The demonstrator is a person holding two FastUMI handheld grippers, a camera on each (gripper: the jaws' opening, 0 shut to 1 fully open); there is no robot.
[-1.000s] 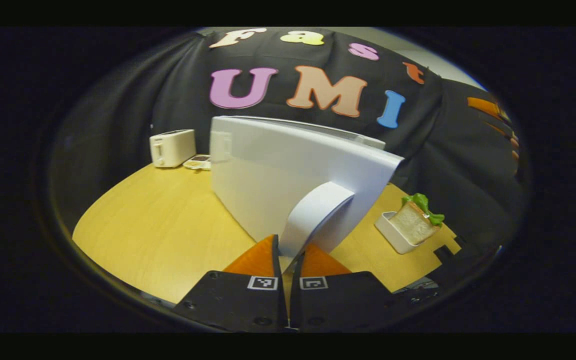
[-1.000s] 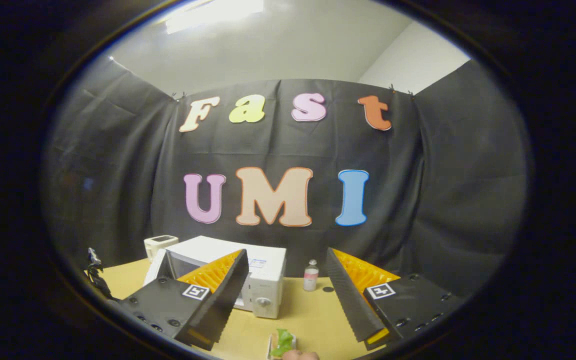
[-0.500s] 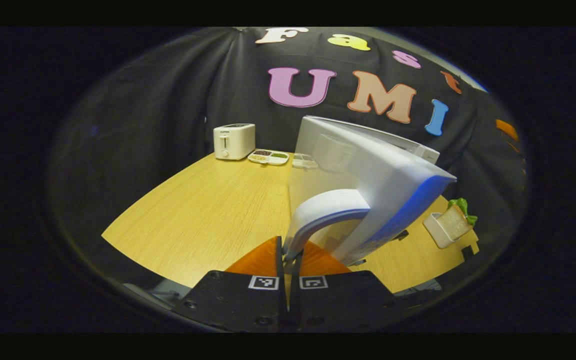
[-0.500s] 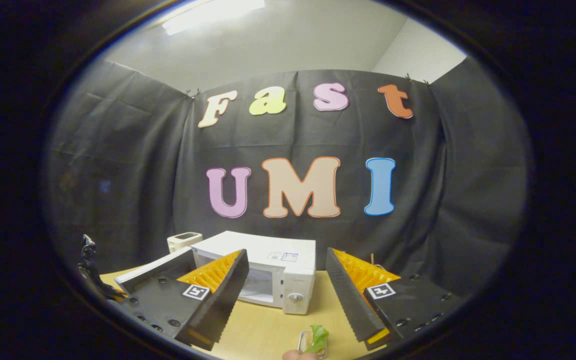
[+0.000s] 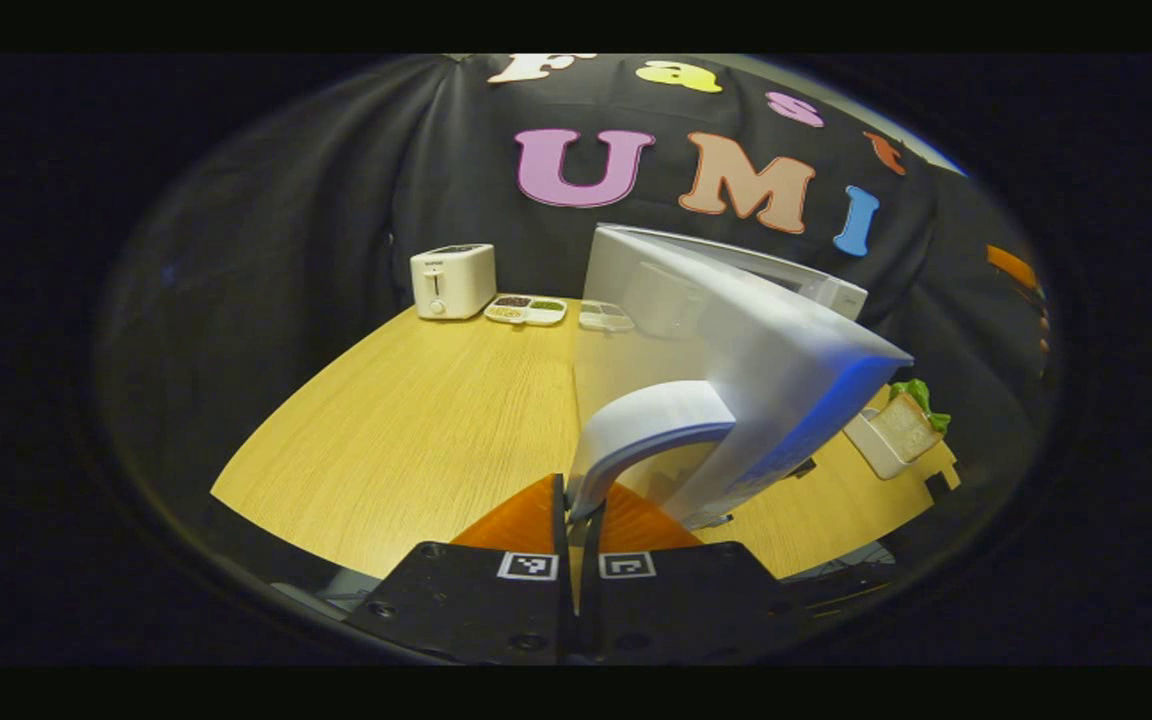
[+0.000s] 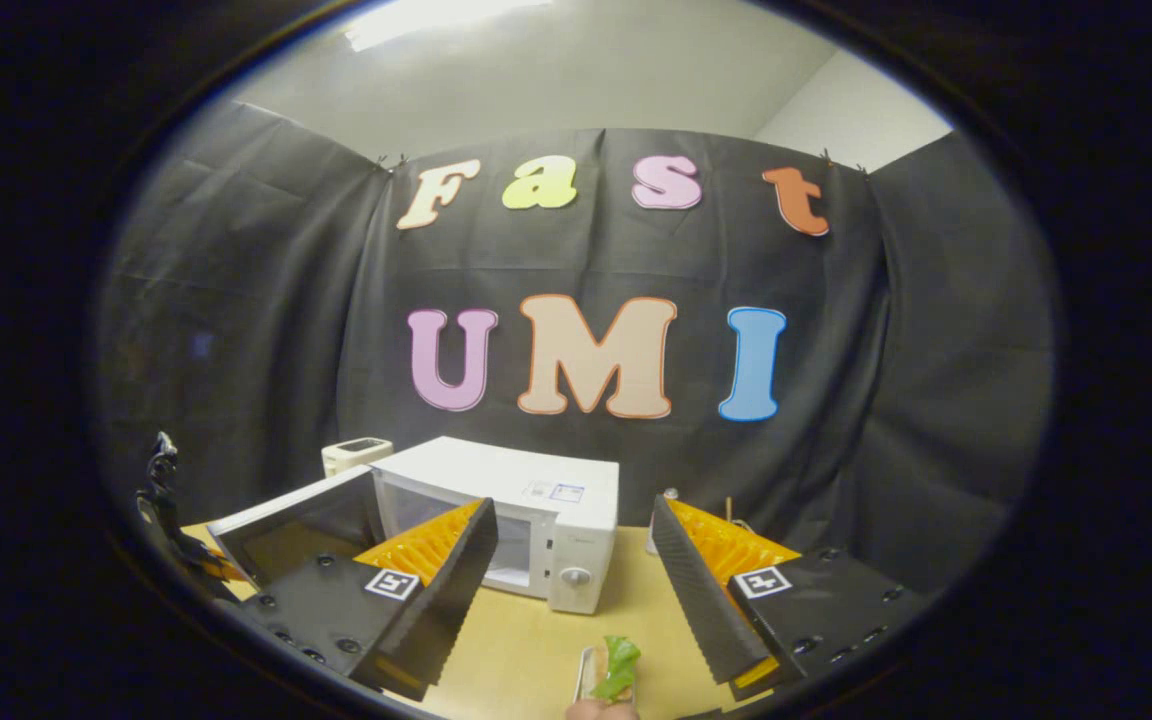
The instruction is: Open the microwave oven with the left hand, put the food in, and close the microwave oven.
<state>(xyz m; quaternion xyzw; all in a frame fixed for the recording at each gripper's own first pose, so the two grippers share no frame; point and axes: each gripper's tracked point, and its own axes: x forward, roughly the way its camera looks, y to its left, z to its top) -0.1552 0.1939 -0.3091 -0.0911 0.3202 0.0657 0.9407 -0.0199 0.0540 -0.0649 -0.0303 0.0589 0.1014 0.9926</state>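
In the left gripper view, the curved white handle [image 5: 648,425] of the white microwave oven's door [image 5: 736,350] is being clamped between the two fingers of the left tongs [image 5: 576,510], which are standing almost together on its lower end. The door is being held swung wide open over the pale wooden tabletop [image 5: 416,420]. Behind the door's right edge, the food, a slice of bread with green lettuce in a small white rectangular dish [image 5: 901,428], is sitting on the tabletop near its front right corner. At the far side, a white toaster [image 5: 452,280] is standing beside a divided white tray [image 5: 526,310] of dark and green fillings.

In the right gripper view, the right tongs [image 6: 576,590] are being held wide apart with nothing between them, above the tabletop [image 6: 526,660]. The white microwave oven [image 6: 526,520] is being seen beyond them with its door [image 6: 291,525] open to the left. The lettuce-topped food [image 6: 616,670] is lying low in the view, in front of the oven.
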